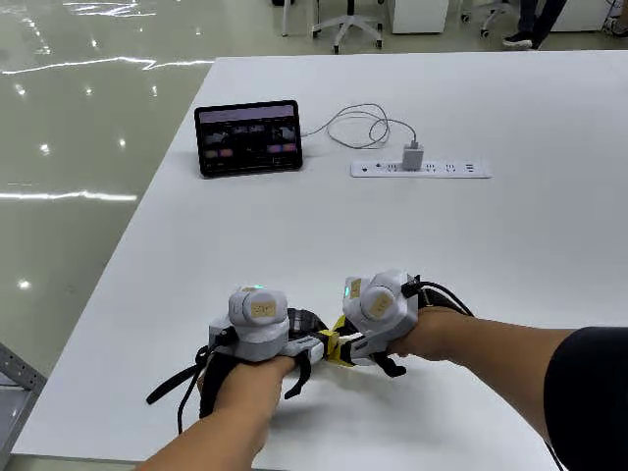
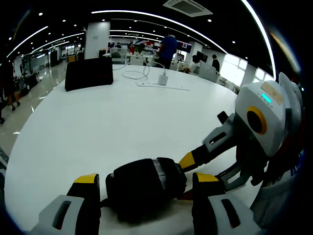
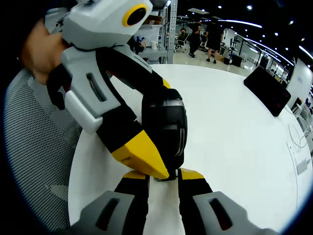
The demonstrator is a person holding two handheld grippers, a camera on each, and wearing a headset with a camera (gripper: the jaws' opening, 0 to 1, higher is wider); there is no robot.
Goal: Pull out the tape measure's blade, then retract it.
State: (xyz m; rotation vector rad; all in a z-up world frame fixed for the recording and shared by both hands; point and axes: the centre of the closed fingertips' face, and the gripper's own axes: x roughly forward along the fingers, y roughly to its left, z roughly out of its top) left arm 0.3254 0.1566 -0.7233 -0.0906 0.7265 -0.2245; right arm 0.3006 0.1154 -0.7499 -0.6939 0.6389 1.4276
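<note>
holding the black tape measure point(image 2: 144, 188) by the near edge of the white table point(image 1: 294, 226) with the left gripper point(image 2: 146, 178) closed on both sides of its case, and pinching the blade's end tab point(image 3: 166, 178) at the case mouth between the right gripper point(image 3: 162, 175) jaws, drawn in to a narrow gap

The white counter point(image 1: 294, 235) is wide and plain. Toward its far side a dark tablet point(image 1: 248, 136) stands propped with its screen lit. Near it on the right lies a white power strip point(image 1: 420, 169) with a white charger point(image 1: 412, 155) plugged into it, and a white cable point(image 1: 358, 123) loops across the surface from the charger to the tablet. Near the front edge, well apart from these, a black tape measure point(image 2: 145, 186) rests on the counter top.
</note>
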